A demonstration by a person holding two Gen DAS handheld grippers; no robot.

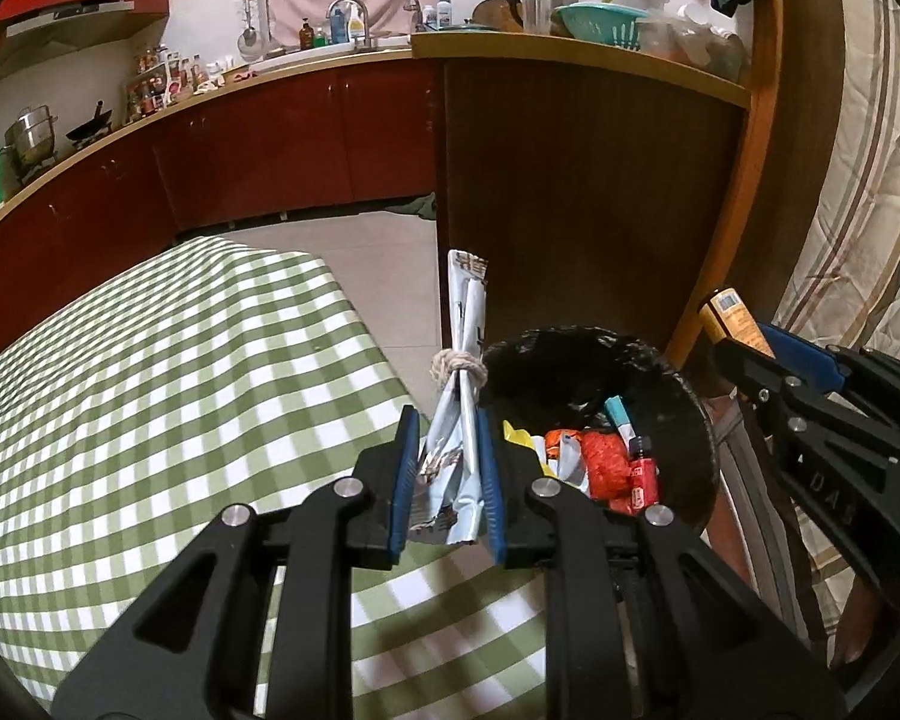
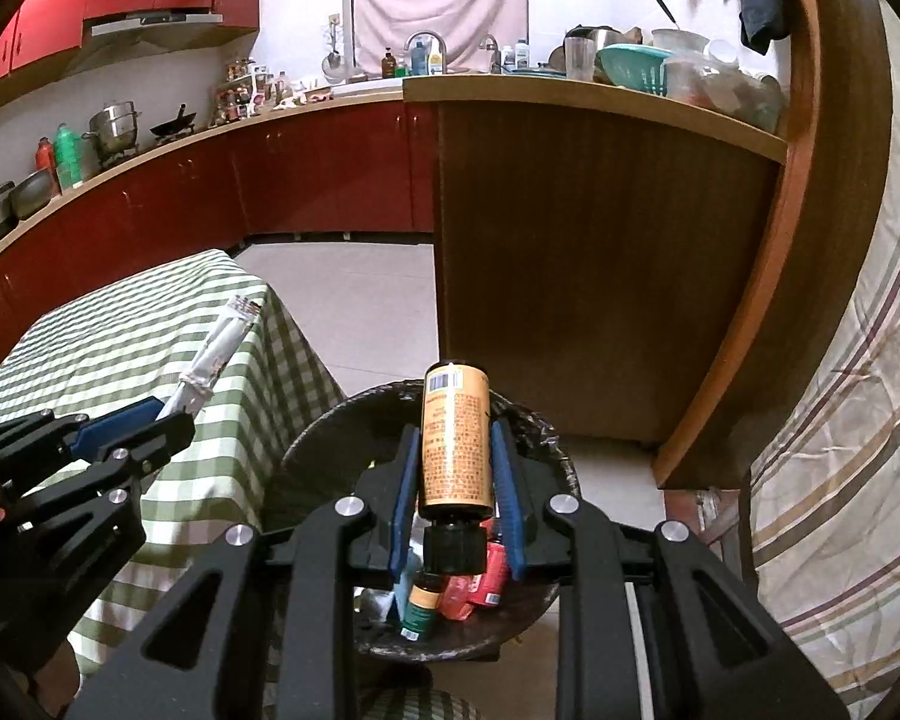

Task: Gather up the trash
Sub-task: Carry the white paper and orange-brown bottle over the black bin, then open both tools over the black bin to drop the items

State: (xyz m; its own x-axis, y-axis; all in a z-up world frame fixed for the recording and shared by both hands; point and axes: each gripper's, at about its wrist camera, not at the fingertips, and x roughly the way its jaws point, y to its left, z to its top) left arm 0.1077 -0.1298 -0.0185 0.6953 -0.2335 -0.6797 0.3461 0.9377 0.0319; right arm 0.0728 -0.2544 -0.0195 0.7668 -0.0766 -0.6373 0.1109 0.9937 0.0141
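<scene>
Left hand-held gripper (image 1: 447,468): your blue pads are clamped on the lower end of a bundle of wrappers (image 1: 459,390); the left pad (image 1: 403,474) and the right one press it from either side.
Bundle of wrappers: pale, crinkled, tied round the middle with a loop of string (image 1: 459,367); it sticks up and forward out of your grip, the tied part above the pad tips.
Bundle's place: over the edge of the checked surface (image 1: 150,372), just left of the bin's rim, not yet inside the bin.
Right hand-held gripper (image 2: 456,480): your pads are closed on an orange bottle (image 2: 455,438), one pad on each side of its body.
Bottle: held upside down relative to you, black cap (image 2: 455,546) nearest the camera, barcode end pointing away.
Bottle's place: above the open mouth of the bin (image 2: 540,420), held clear of the rubbish below.
Bin: round, lined with a black bag, standing on the floor between the checked surface and a wooden cabinet side (image 2: 600,276).
Inside the bin: red packets (image 1: 606,462), a small dark bottle (image 2: 421,603) and other wrappers.
Your two tools: near each other, left one over the surface edge, right one over the bin.
</scene>
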